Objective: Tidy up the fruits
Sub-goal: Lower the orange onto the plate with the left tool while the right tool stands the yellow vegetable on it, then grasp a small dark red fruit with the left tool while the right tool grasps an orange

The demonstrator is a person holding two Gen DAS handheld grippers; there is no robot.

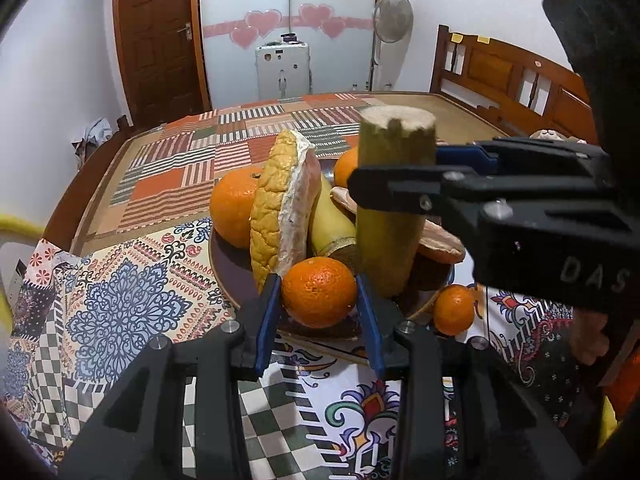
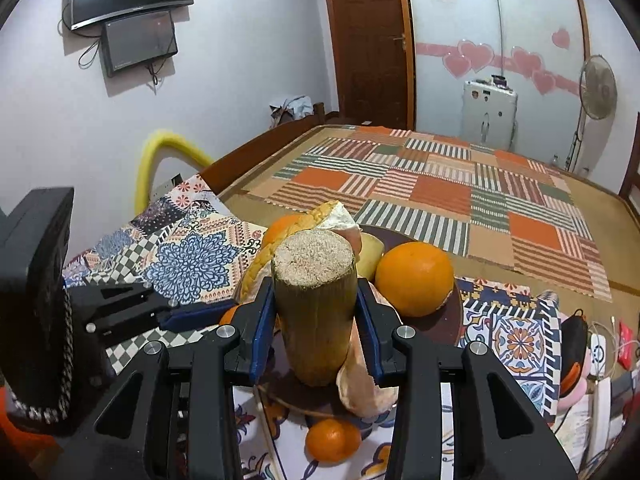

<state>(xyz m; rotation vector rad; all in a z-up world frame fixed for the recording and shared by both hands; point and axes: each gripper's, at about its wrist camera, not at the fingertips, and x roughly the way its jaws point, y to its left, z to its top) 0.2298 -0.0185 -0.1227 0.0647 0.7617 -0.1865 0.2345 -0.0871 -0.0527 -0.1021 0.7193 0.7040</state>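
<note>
A dark round plate (image 1: pixel 224 268) holds oranges, a pomelo wedge (image 1: pixel 280 204), a banana (image 1: pixel 328 224) and peel pieces. My left gripper (image 1: pixel 318 300) is shut on a small orange (image 1: pixel 319 292) at the plate's near rim. My right gripper (image 2: pixel 316 320) is shut on an upright sugarcane stub (image 2: pixel 314 300), standing on the plate; it also shows in the left wrist view (image 1: pixel 394 200), with the right gripper (image 1: pixel 400 184) coming in from the right. A large orange (image 2: pixel 414 278) lies behind the stub. A small orange (image 2: pixel 332 440) lies on the cloth beside the plate.
The plate stands on a patterned cloth (image 1: pixel 120 304) at the edge of a bed with a striped patchwork mat (image 2: pixel 440 184). A wooden headboard (image 1: pixel 512 76), a fan (image 1: pixel 394 16) and a suitcase (image 1: pixel 283 66) stand beyond. Clutter (image 2: pixel 600 352) lies at the right.
</note>
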